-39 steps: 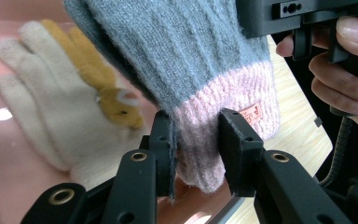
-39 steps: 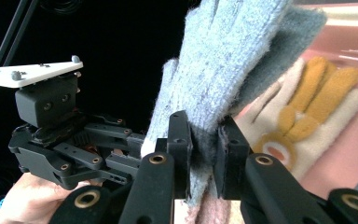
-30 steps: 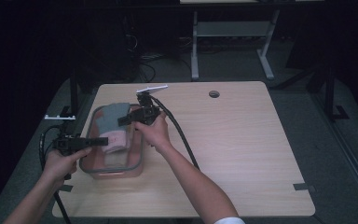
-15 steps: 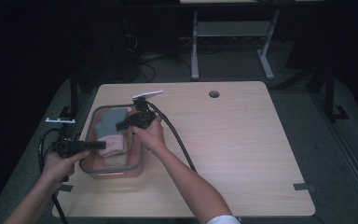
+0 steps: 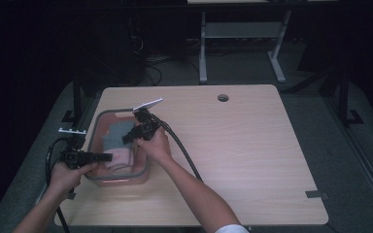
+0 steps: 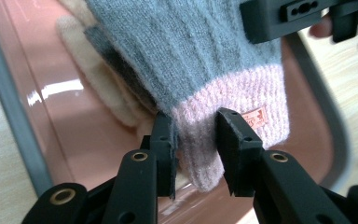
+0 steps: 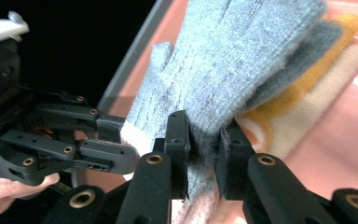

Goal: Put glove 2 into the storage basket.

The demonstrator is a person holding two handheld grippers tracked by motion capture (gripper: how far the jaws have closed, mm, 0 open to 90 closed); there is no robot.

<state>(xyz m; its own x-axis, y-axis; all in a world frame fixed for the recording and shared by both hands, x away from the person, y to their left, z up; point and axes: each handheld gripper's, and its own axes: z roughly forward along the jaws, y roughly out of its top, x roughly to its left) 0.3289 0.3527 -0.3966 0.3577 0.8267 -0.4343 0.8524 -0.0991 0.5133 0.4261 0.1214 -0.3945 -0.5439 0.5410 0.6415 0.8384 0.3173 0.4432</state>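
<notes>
The left gripper [image 6: 193, 154] sat at the near left of the pinkish tray [image 5: 97, 177], its jaws apart and straddling the pink cuff of the grey knitted glove [image 6: 200, 56]; the pads bracketed the cuff without plainly pressing it, so if that gripper closed too shallowly it would likely have caught only the cuff's edge and let the knit slide out. A little to the right, the right gripper [image 7: 205, 154] was clamped on a fold of the same glove, the wool bunched between its jaws; a pull from there before the left had a hold could have stretched the knit or dragged the cream and orange glove [image 7: 303, 88] beneath it along too; the two tools stood close together, so their jaws might also have knocked. The glove lay inside the tray at the left of the table [image 5: 252, 145], on top of the other one, its cuff toward the left gripper and its body under the right.
</notes>
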